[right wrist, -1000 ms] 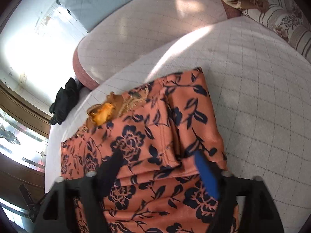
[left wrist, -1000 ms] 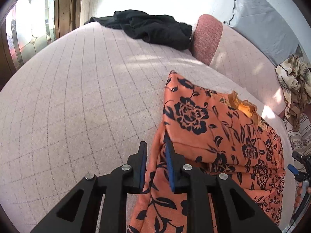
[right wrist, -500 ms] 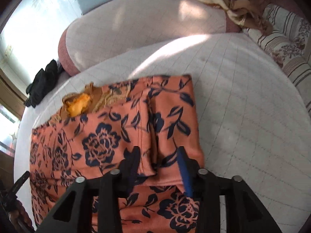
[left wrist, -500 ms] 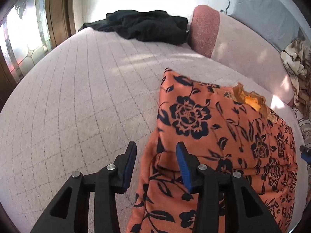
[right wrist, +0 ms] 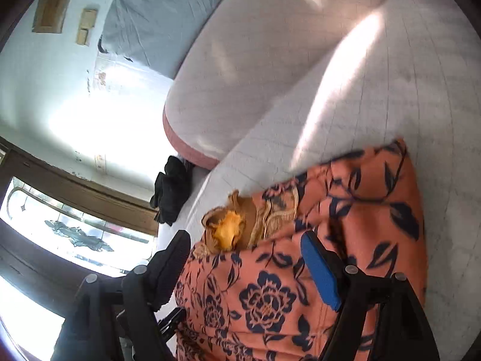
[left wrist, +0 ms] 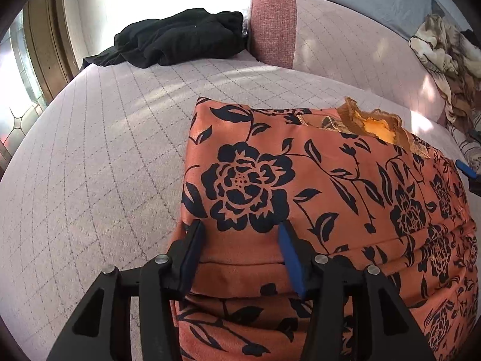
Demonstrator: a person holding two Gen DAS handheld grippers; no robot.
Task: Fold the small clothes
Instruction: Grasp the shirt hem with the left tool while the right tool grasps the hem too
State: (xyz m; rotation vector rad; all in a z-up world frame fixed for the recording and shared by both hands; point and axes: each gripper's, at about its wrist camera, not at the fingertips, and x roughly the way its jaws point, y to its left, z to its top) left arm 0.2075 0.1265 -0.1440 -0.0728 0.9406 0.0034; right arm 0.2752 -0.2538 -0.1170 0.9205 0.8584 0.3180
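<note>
Two hand-held grippers work over one orange floral garment [left wrist: 315, 186], which lies folded on a pale quilted bed [left wrist: 90, 156], right of the centre in the left wrist view. The left gripper [left wrist: 240, 234] has its jaws spread wide and grips nothing; its two blue-padded fingers straddle the near folded edge of the garment, one finger at the garment's left border and the other over the printed cloth. The right gripper [right wrist: 245, 248] is likewise spread wide with nothing clamped; the garment [right wrist: 300, 270] fills the gap between its fingers, and whether the pads touch the cloth cannot be told. A yellow-orange lining with a tan frilled collar [left wrist: 375, 123] shows at the far edge of the garment. A black garment [left wrist: 180, 39] lies bunched at the far left of the bed, well apart from the orange one, just beside a pink cylindrical bolster [left wrist: 273, 27]. A beige patterned cloth [left wrist: 442, 48] is heaped at the far right. A window with a wooden frame [right wrist: 75, 204] stands at the left of the bed.
</note>
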